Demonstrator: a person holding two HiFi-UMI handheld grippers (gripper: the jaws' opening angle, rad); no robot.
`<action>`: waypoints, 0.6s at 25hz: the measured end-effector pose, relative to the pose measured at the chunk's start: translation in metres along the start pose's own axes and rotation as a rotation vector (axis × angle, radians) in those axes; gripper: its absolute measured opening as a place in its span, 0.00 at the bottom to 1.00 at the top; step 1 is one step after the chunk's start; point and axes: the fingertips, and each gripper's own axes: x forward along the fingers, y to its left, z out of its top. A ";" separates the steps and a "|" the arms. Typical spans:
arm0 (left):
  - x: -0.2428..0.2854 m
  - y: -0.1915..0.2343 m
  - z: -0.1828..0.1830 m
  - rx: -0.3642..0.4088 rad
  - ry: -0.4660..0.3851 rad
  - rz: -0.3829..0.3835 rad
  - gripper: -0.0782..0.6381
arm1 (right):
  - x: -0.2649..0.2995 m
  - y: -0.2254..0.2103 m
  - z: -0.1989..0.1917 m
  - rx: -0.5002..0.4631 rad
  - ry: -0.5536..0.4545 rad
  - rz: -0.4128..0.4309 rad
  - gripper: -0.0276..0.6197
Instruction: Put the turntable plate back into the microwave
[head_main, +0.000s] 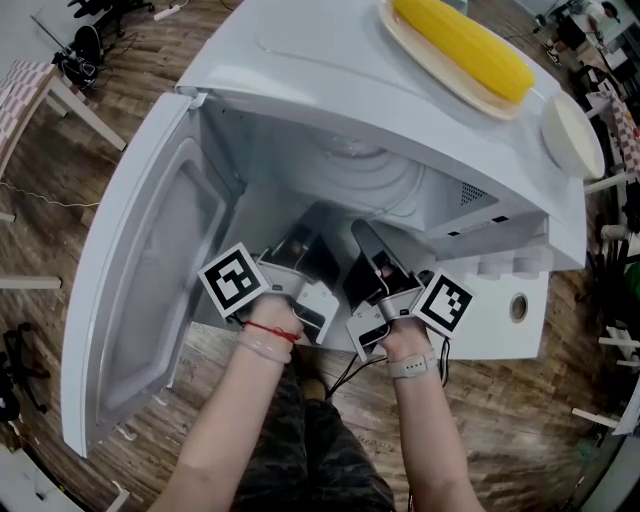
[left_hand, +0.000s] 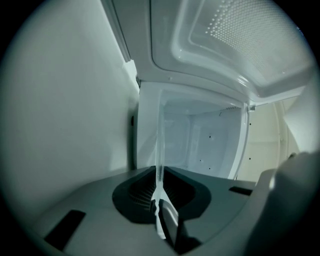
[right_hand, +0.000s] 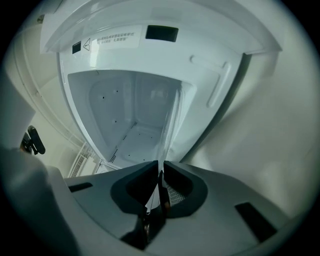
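The clear glass turntable plate (head_main: 362, 182) is held at the mouth of the white microwave (head_main: 300, 70), whose door (head_main: 140, 300) hangs open to the left. My left gripper (head_main: 300, 245) and right gripper (head_main: 364, 235) both reach into the opening, side by side. In the left gripper view the plate (left_hand: 160, 145) shows edge-on, and the left gripper (left_hand: 161, 210) is shut on its rim. The right gripper view also has the plate (right_hand: 170, 130) edge-on, with the right gripper (right_hand: 159, 192) shut on it. The white cavity (right_hand: 125, 115) lies straight ahead.
On top of the microwave lie a yellow corn cob (head_main: 465, 45) on a flat plate and a white dish (head_main: 572, 135). The control panel with a round knob (head_main: 518, 307) is right of the opening. Wooden floor and table legs surround the unit.
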 end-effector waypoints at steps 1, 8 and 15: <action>0.001 0.000 0.000 0.001 0.001 0.001 0.16 | 0.001 0.000 0.001 -0.003 0.000 -0.001 0.12; 0.002 -0.004 0.002 0.002 0.003 -0.001 0.16 | 0.004 0.004 0.002 0.027 -0.025 0.030 0.12; 0.006 -0.011 0.004 0.007 0.007 -0.016 0.16 | 0.007 0.010 0.006 0.050 -0.046 0.059 0.12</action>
